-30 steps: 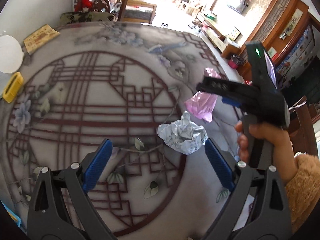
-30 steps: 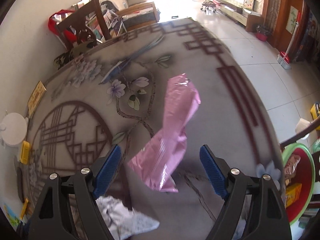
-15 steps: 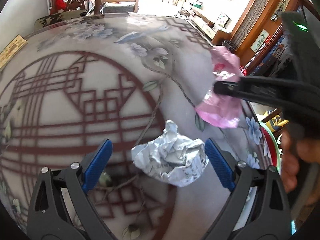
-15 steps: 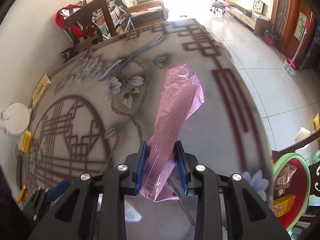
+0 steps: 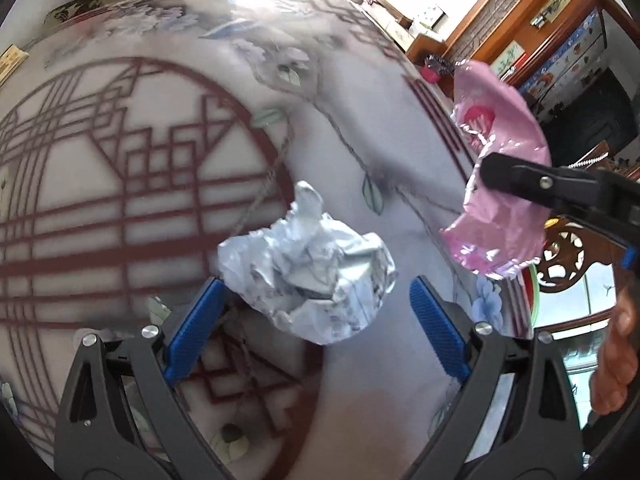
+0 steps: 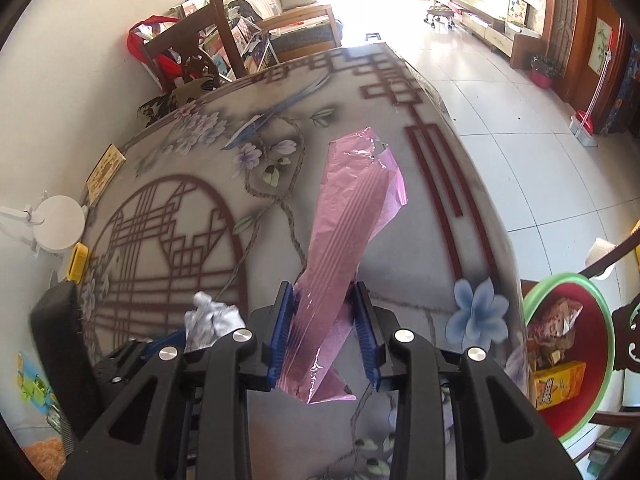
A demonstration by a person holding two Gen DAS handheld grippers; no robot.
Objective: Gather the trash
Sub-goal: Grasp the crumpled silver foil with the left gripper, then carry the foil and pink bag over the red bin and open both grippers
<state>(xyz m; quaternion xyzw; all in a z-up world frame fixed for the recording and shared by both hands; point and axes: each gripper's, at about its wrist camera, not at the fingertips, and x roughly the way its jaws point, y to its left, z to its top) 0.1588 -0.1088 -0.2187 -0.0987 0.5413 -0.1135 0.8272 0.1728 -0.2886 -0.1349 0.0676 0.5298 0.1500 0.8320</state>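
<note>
My right gripper (image 6: 323, 332) is shut on a pink plastic wrapper (image 6: 352, 216) and holds it above the patterned table (image 6: 200, 184). The wrapper also shows in the left wrist view (image 5: 500, 152), pinched by the right gripper's black arm, off the table near its right edge. A crumpled white paper ball (image 5: 312, 272) lies on the table between the blue pads of my left gripper (image 5: 312, 316), which is open around it. The ball shows in the right wrist view (image 6: 212, 320) too.
A red bin with a green rim (image 6: 568, 352) holding wrappers and a yellow box stands on the floor right of the table. A white round object (image 6: 60, 224), a yellow item (image 6: 78, 262) and a card (image 6: 106, 172) lie at the table's left edge. A chair (image 6: 192, 52) stands behind.
My right gripper closed on the pink wrapper and lifted it off the table. My left gripper moved forward until the paper ball sat between its open pads.
</note>
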